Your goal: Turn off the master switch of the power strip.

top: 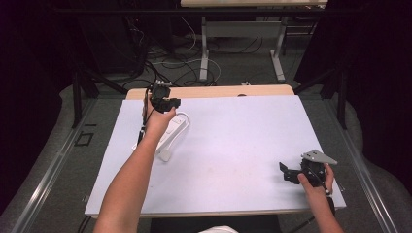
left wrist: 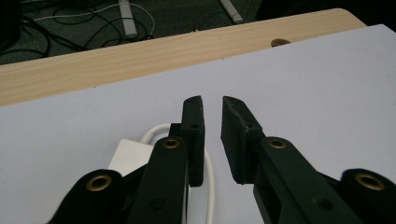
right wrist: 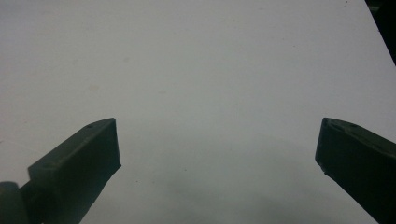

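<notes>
A white power strip with a looped white cable lies on the pale mat at the far left. My left gripper is held up over it near the mat's far edge. Looking along that gripper, its jaws stand almost together with only a narrow slit and nothing between them. The power strip and cable lie below and behind them. My right gripper rests low at the front right, pointing left. Its jaws are spread wide over bare mat.
A strip of bare wooden tabletop runs along the far side of the mat, with a round hole in it. Beyond are floor cables and another table's legs. Dark frame posts stand at both sides.
</notes>
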`<state>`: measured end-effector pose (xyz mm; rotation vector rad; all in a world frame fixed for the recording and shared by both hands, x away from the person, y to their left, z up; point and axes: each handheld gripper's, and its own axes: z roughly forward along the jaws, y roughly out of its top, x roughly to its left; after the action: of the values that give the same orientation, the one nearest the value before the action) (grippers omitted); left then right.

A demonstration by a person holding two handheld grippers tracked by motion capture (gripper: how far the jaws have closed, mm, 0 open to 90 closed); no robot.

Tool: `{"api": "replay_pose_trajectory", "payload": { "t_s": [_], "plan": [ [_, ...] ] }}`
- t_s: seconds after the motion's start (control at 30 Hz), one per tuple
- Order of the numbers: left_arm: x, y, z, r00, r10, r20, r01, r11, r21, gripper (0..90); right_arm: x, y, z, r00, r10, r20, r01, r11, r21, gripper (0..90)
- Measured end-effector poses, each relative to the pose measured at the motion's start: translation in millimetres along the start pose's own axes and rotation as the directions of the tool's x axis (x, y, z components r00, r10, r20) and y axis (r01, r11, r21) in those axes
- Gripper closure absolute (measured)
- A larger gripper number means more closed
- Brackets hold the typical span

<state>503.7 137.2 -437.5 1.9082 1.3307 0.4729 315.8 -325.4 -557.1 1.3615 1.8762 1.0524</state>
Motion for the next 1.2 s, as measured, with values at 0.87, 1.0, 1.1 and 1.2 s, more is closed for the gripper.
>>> {"api": "replay_pose_trajectory", "payload": {
  "t_s": [0.87,1.0,1.1,1.2],
  "plan": [
    [-1.6,-2.2,36.1,0.9967,-0.03,-0.076,0.037,0.9941,0.102,90.0,-1.8,-0.1,-0.2,1.0,0.007,-0.006,-0.007,1.0,-0.003,0.0],
    [-0.1,-4.8,42.5,0.9964,-0.044,-0.072,0.052,0.9922,0.113,90.0,-1.5,-0.1,-0.4,1.0,0.007,-0.006,-0.007,1.0,-0.004,0.0],
    [1.6,-6.7,46.8,0.9966,-0.045,-0.069,0.054,0.991,0.123,90.0,-1.5,-0.2,-0.5,1.0,0.007,-0.007,-0.007,1.0,-0.004,0.0],
    [3.2,-8.4,51.1,0.9962,-0.054,-0.069,0.063,0.9888,0.136,90.0,-1.6,-0.5,-0.4,0.9999,0.012,-0.004,-0.012,1.0,-0.001,0.0]
  ]
}}
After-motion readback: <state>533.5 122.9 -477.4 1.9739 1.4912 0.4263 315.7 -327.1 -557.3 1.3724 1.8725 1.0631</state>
